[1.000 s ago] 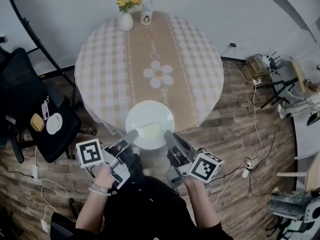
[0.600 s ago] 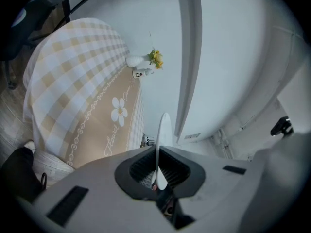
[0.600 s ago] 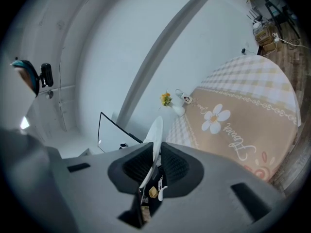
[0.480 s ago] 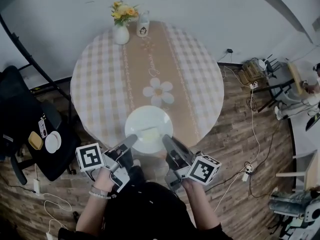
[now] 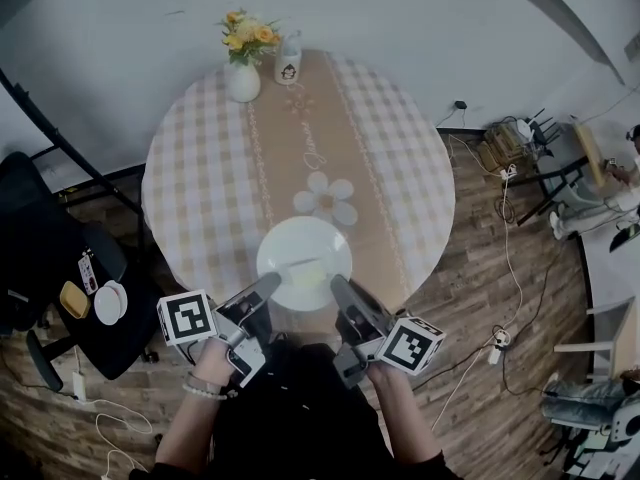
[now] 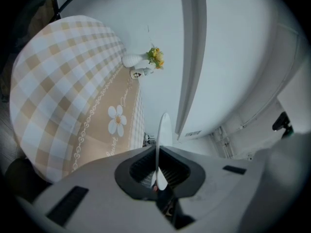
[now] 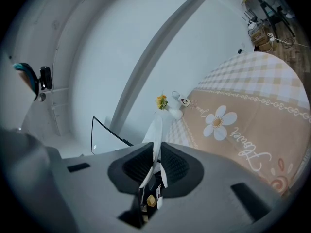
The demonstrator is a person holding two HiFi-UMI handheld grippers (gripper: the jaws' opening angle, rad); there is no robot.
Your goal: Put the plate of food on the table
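Plate point(image 5: 300, 246) clamped in left gripper point(image 5: 268, 284), right gripper point(image 5: 338, 286) jaws, tablecloth point(image 7: 257, 89) lettered "Flower"

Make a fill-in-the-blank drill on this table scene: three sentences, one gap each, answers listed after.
The left tongs and the right tongs are each shut on the rim of a white ___.
The vase at the far edge of the table holds ___ flowers.
Seen from above, the table's top is ___ in shape.
Missing words: plate; yellow; round.
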